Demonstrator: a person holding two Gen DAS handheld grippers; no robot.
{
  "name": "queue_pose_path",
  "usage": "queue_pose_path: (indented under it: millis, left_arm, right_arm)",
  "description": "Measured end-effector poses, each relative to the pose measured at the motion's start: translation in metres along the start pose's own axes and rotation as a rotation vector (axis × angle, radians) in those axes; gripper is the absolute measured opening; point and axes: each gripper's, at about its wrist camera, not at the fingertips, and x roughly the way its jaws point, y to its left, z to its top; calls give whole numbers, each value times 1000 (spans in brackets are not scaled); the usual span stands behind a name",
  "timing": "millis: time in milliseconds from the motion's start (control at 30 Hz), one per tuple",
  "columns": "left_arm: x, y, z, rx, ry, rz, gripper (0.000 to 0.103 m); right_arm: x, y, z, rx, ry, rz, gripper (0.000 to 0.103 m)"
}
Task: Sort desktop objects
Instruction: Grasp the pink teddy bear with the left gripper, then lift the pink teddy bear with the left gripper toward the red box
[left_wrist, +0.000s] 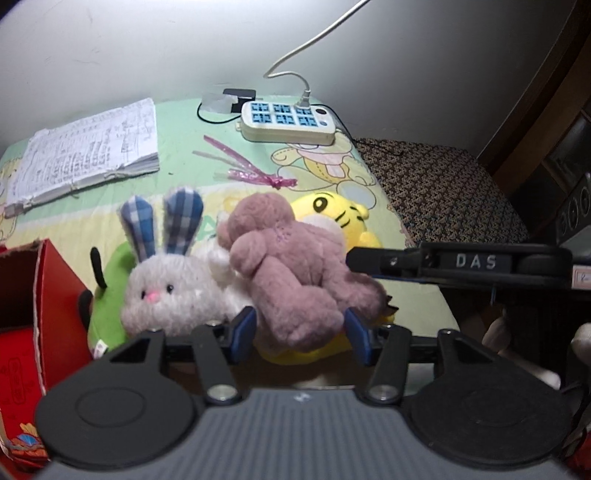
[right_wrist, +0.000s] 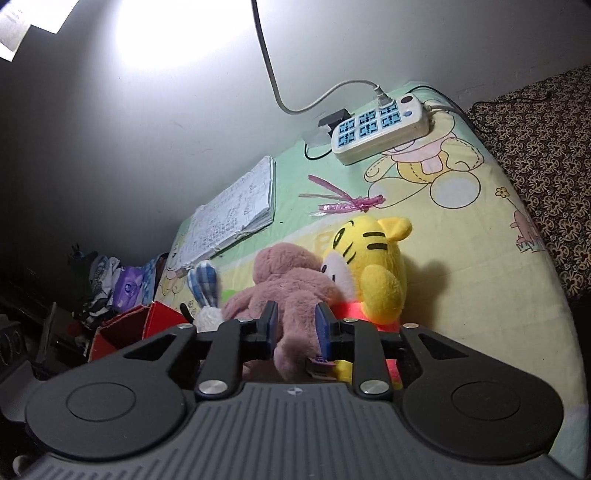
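"DAS" label (left_wrist: 475, 261) on right hand-held gripper (left_wrist: 458, 266), notebook (left_wrist: 85, 151) writing seemingly illegible

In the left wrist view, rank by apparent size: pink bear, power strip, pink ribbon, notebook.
1. Pink bear, though nearest the camera
2. Notebook
3. Power strip
4. Pink ribbon, similar length, much thinner

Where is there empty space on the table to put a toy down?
Two bare patches: between the notebook and the pink ribbon, and on the cloth right of the yellow tiger. It is crowded near the front, where the bunny, pink bear and tiger pile beside the red box.
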Motion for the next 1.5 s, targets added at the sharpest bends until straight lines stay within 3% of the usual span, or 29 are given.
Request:
queue_pose_path:
  millis: [67,133,267,500,700,900,1067,1267,1367,1500]
  left_arm:
    - [11,2,4,-11,15,-7,67]
    - [23,6,7,-39,48,-8,63]
    - [19,9,7,-40,20,-7,45]
    - [-11,14,-5,-6,-10,-45,42]
    - [-61,10,-45,81,-51,-109,42]
    - [-72,9,-99,149,23,-146,42]
    - [-45,12,-133,149,142,-158,42]
    - [-12,14,-159,145,244,-110,42]
    - [-9,20,-165,125,250,-86,49]
    - [-5,23,-162,127,214,-54,70]
  right_arm:
    - [13,-5,-1,25,23,0,31]
    - [25,-9,-3,39,51,6,41]
    - [33,-10,-8,98,70,48,30]
    - [6,19,-9,-2,-9,158,28]
    - [-31,43,-29,-129,-33,216,28]
    - [-52,44,-76,-165,73,252,28]
    - [-45,34,-119,-150,175,206,28]
    - [-19,13,-151,-85,265,131,28]
    - [-15,8,-162,-69,290,120,28]
    - [-9,-6,-166,-2,308,95,30]
